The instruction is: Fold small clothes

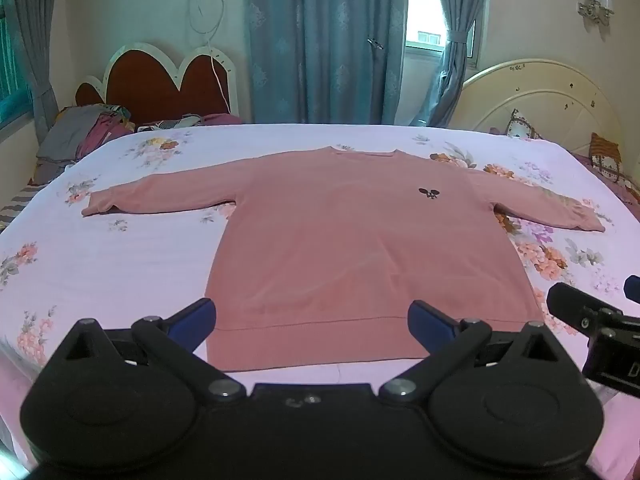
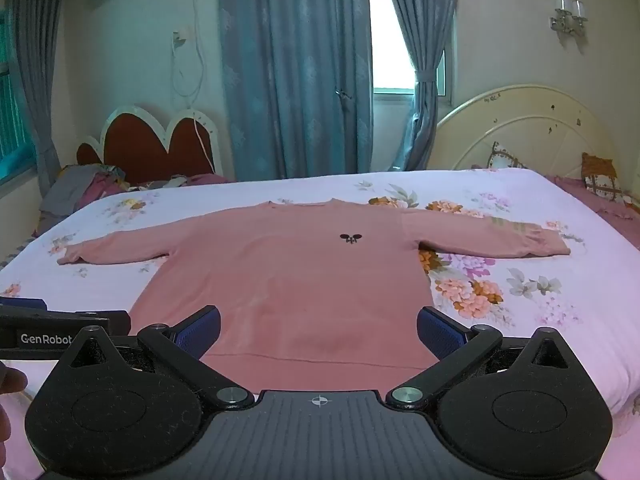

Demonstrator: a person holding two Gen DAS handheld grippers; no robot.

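"GenRobot" was written on the left tongs [image 2: 24, 312]; both tongs, left and right [image 2: 319, 330], stood apart above the sweater [image 2: 288, 280] on the bed [image 2: 560, 300].

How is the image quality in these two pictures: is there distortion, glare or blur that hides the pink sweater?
Left wrist view: the fisheye lens bends the bed edge into an arc and darkens the corners; the pink sweater is sharp and evenly lit. The window is overexposed. Right wrist view: same curvature, a bright window, soft light without hard shadows; the sweater's black emblem stays readable.
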